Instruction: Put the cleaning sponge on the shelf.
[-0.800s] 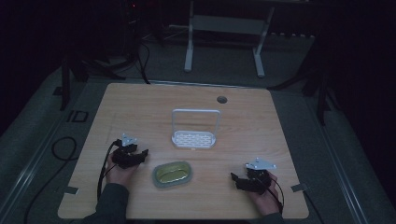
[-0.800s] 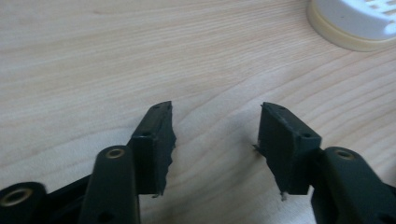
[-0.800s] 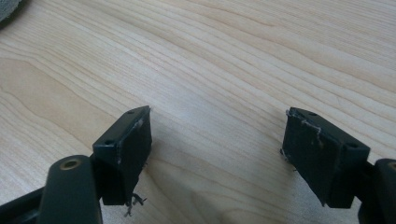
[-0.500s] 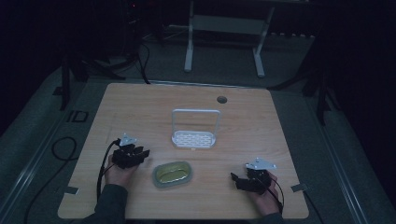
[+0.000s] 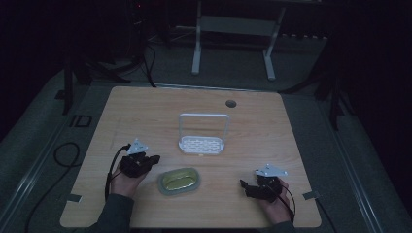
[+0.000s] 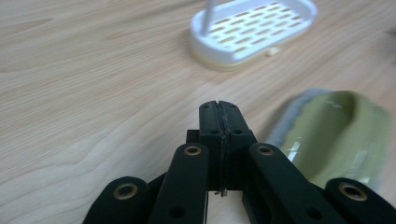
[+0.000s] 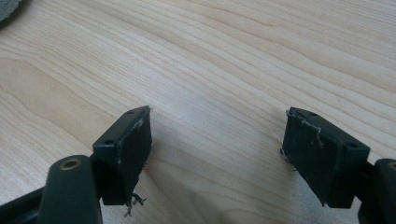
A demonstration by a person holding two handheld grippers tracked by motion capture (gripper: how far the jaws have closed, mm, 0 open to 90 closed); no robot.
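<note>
A white slotted soap rack [image 5: 201, 143] with a tall hoop handle stands mid-table. In front of it lies an olive-green oval dish [image 5: 179, 181] with a grey rim. My left gripper [image 5: 154, 158] rests just left of that dish, its jaws pressed together with nothing between them. Through the left gripper view, the shut jaws [image 6: 219, 114] point at bare wood, the dish [image 6: 336, 135] lies to their right and the rack [image 6: 254, 28] farther off. My right gripper [image 5: 244, 186] sits at the front right, open and empty; its pads [image 7: 135, 144] stand wide apart over the wood.
The wooden table [image 5: 145, 111] has a round cable hole [image 5: 231, 103] near its far edge. Tape marks sit at the front corners. A cable [image 5: 63, 155] loops on the floor at the left. A white metal stand [image 5: 233, 29] rises behind the table in the dark.
</note>
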